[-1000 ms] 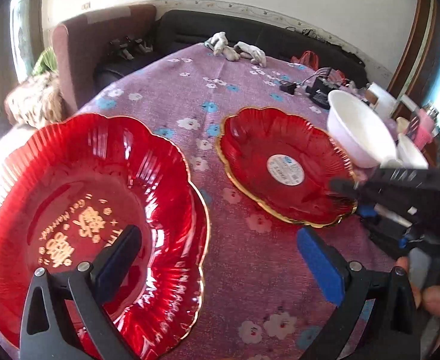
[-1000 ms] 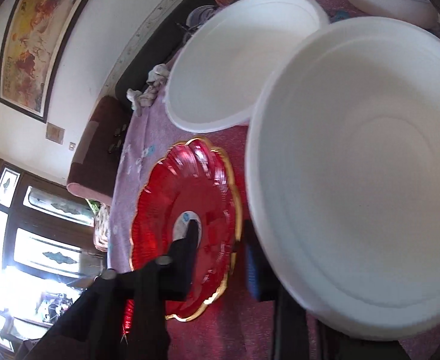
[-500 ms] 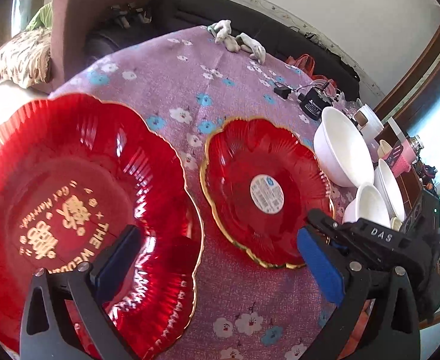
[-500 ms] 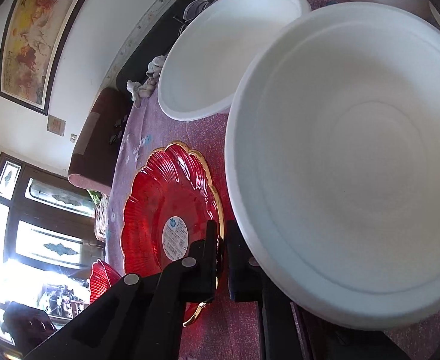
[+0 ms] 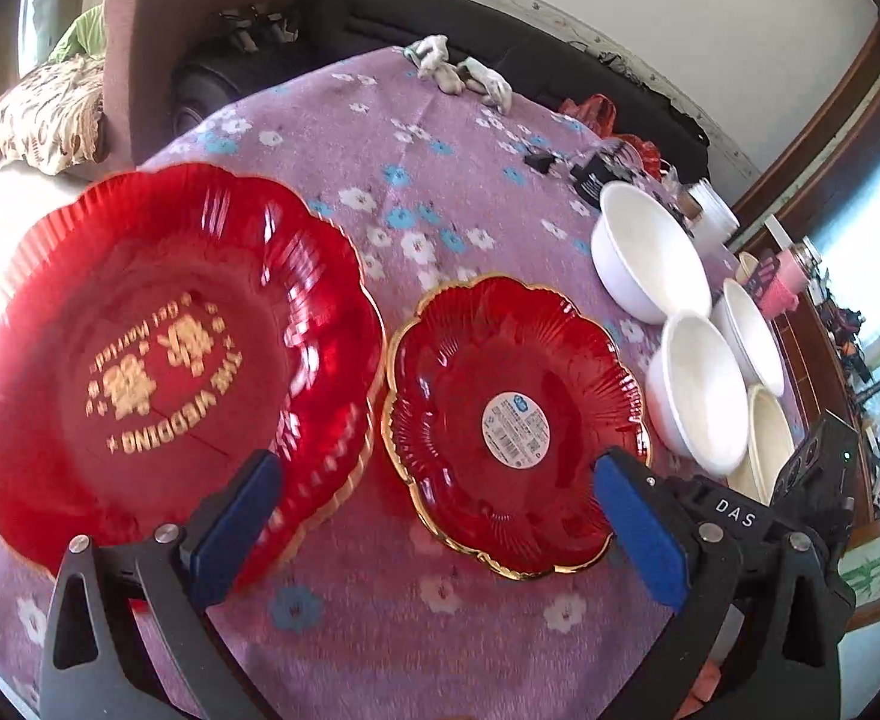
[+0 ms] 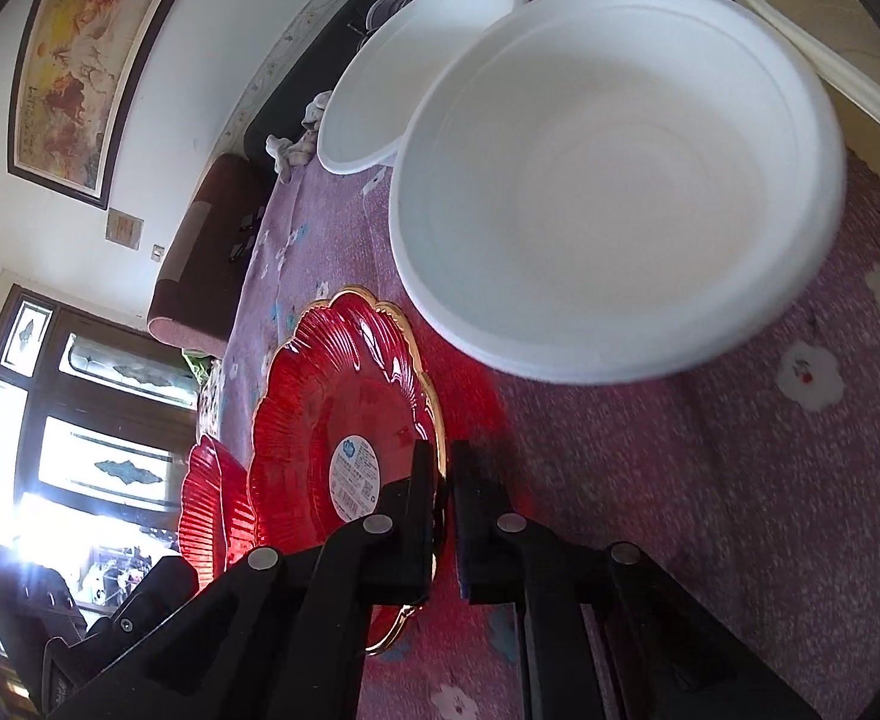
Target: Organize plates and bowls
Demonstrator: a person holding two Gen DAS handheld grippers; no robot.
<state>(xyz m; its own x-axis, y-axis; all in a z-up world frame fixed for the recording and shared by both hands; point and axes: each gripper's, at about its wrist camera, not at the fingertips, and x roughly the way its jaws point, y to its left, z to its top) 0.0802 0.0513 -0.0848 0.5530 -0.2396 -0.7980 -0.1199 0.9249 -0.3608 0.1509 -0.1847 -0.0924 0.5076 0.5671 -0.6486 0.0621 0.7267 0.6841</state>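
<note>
The right gripper (image 6: 447, 510) is clenched on the gold rim of the smaller red scalloped plate (image 5: 515, 420); the contact point is partly hidden behind its black fingers. In the left wrist view this gripper is cut off at the right edge, with "DAS" readable on its body. The left gripper (image 5: 440, 534) is released, its blue pads wide apart and holding nothing. The larger red plate (image 5: 164, 354) reads "THE WEDDING" in gold; its other gold characters are blurred. The smaller plate carries a round white barcode label, text illegible. Four white bowls (image 5: 695, 390), all empty, are clustered on the purple floral tablecloth (image 5: 380, 138) beside the smaller plate.
</note>
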